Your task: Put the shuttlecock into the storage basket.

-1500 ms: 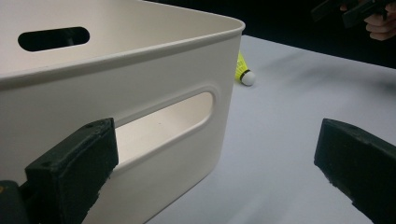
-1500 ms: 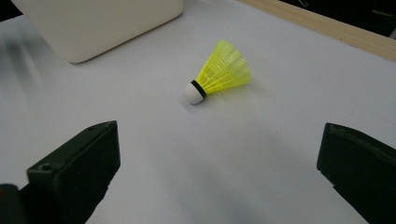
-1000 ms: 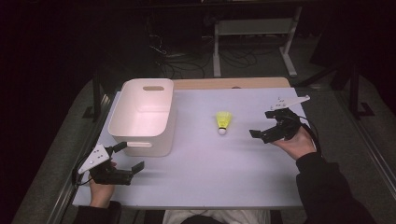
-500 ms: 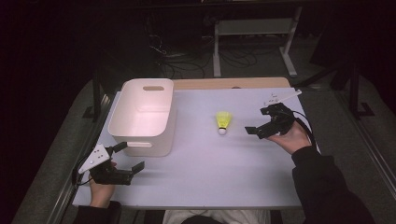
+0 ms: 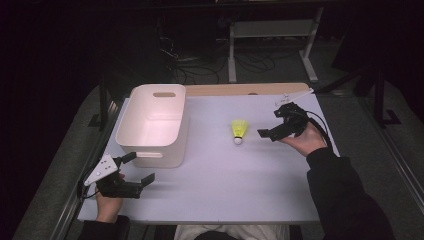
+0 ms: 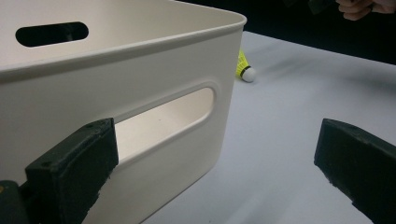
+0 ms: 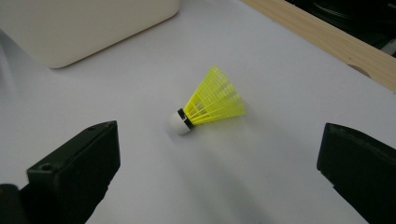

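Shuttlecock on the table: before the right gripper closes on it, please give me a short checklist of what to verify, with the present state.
1. Right gripper jaws open wide: ok.
2. Shuttlecock lies between the jaw lines, ahead of them: ok.
3. Jaws already around the shuttlecock: not ok, apart from it.
4. Shuttlecock free of the white bin: ok.
5. Bin empty inside: ok, as the high view shows.
6. Left gripper open, near the bin's front wall: ok.

No text, label, brand, number or sign can be read on anything in these views.
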Demonstrator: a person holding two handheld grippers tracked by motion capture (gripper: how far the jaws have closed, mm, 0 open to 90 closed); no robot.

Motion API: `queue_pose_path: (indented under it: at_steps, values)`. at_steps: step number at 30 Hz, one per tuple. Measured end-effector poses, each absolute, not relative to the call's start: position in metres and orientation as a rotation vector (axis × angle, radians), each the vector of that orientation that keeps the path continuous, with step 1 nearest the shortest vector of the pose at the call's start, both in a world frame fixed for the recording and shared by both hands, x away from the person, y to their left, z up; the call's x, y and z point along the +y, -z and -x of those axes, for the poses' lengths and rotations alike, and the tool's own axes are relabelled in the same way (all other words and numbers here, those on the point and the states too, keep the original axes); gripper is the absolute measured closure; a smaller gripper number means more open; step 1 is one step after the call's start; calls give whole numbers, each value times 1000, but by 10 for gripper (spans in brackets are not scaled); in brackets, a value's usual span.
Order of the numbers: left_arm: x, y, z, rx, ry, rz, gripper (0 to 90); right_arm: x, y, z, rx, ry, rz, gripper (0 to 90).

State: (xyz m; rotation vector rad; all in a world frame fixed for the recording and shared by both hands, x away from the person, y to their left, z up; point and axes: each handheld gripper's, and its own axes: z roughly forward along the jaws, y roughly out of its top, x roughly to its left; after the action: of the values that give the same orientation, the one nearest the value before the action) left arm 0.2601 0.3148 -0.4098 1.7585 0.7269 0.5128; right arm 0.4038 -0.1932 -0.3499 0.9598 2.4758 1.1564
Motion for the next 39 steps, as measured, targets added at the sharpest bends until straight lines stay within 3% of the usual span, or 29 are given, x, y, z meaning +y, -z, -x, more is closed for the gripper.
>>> queue_pose_path:
  at_steps: [17, 39]
  values:
    - [315, 410, -260, 728, -510, -1760, 0, -188, 341, -426, 2466, -1148, -968, 0]
    - [315, 410, -260, 724, -505, -1759, 0, -176, 355, -459, 2466, -1140, -1022, 0]
